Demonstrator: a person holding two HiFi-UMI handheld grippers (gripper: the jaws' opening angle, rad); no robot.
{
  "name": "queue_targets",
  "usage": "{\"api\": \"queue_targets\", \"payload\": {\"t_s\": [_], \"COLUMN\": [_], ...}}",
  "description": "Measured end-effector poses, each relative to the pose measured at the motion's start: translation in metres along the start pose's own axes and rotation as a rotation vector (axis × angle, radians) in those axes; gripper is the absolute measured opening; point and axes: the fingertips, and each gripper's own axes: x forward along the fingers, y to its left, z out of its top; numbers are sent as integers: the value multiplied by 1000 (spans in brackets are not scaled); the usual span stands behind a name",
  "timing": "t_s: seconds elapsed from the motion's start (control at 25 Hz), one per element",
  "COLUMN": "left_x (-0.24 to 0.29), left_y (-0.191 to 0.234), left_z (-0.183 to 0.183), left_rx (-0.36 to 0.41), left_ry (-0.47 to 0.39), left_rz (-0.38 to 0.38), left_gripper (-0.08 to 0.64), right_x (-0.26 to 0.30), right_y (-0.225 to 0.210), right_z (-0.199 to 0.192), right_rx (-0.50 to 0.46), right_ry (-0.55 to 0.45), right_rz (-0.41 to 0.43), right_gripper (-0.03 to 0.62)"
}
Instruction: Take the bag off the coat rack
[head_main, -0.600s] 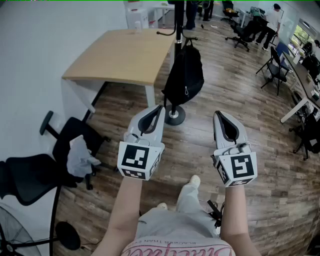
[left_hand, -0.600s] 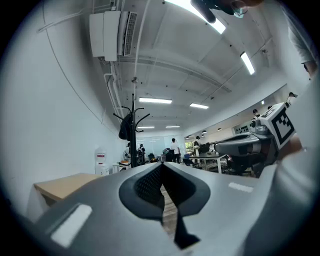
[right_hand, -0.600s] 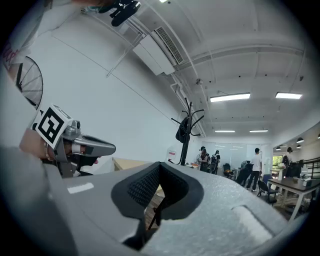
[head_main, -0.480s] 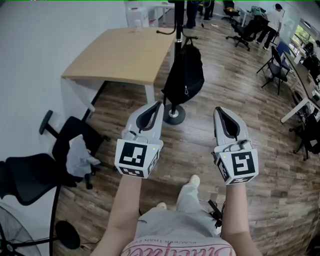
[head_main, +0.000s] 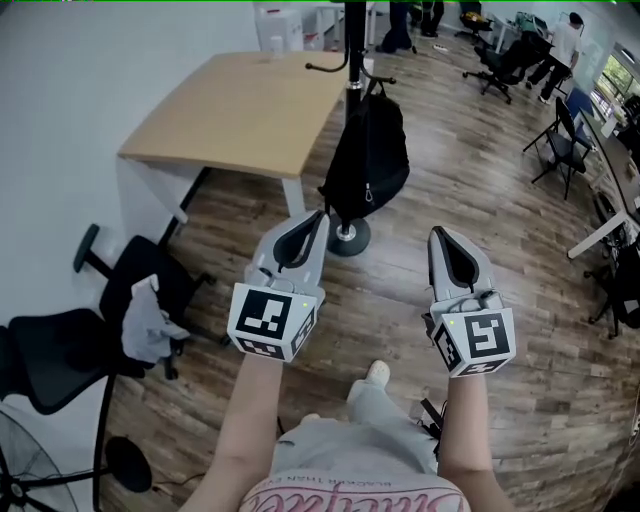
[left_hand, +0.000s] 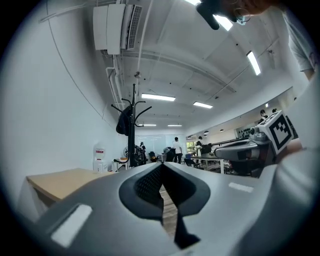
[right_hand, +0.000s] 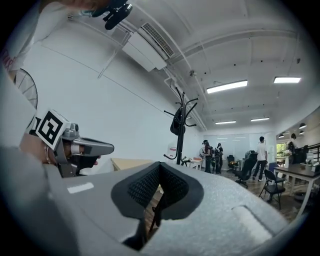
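— Wood floor (head_main: 400, 290), open office: what stage is shown?
— Nothing done yet. Left hand-held gripper (head_main: 318, 216) and right hand-held gripper (head_main: 438, 234): jaws pressed together, empty. Ahead, well apart, bag (head_main: 368, 155) hangs on coat rack (head_main: 354, 40). Approach, grasp and lift-off are all left.

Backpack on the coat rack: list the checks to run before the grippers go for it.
1. Black backpack hangs on the coat rack: ok.
2. Floor between the person and the rack is free of obstacles: ok; the desk and the office chair stand off to the left.
3. Left gripper ready to grasp: not ok; its jaws are together with nothing between them, so open them first.
4. Right gripper ready to grasp: not ok; also shut and empty.
5. Which hook carries the strap: cannot tell; too small in every view.
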Motion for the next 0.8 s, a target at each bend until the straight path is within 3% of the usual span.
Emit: {"api": "queue_targets", "payload": {"t_s": [0.4, 0.8], "left_x": [84, 118], "left_y": [-6, -15], "left_z": [-12, -37], "left_rx": [-31, -58], "left_ry": [7, 79], "left_rz": [82, 124], "left_gripper": [18, 18], "right_x": [54, 69], "right_y": [-78, -118], "right_z": [-18, -50], "right_rx": [2, 57], "right_ry": [12, 48], "right_rz": [87, 101], "right_gripper": [0, 0]}}
